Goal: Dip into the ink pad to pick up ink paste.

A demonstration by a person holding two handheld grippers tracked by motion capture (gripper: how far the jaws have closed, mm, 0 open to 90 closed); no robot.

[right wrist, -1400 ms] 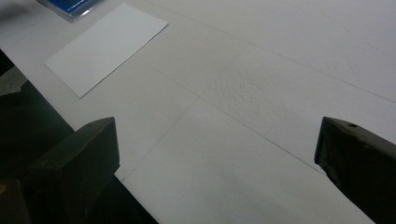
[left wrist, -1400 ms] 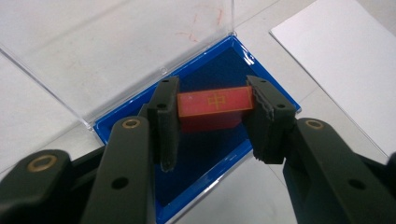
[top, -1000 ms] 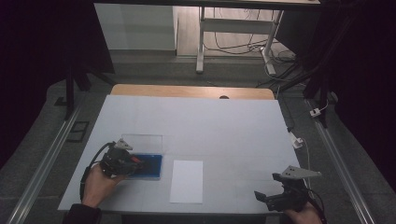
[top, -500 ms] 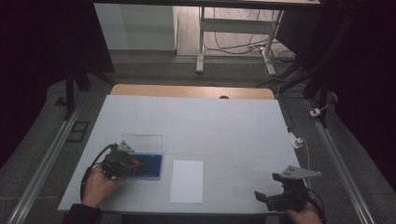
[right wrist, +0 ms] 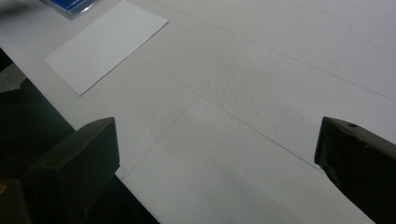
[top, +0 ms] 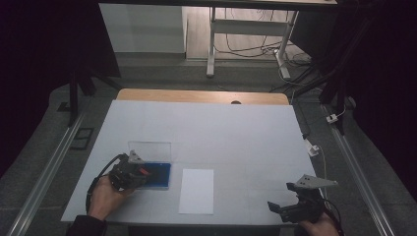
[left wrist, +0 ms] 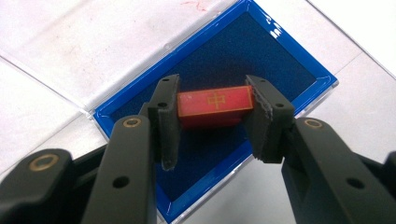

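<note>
The left claw (left wrist: 212, 122) is clenching the red stamp block (left wrist: 215, 105) and, compared with a second ago, is holding it nearly in the same place, over the dark blue felt ink pad (left wrist: 261, 56); inking is probably going on. The flat white paper card (top: 196, 191) is lying beside it. The right claw (right wrist: 217, 163) is resting wide open, apart.

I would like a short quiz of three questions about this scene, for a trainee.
1. True or false: the left gripper is shut on the red stamp.
2. What lies under the stamp? A) blue ink pad B) white card C) bare table
3. How do the right gripper's jaws stand?

Key: 1 true. 2 A. 3 Wide open, with nothing between them.
</note>
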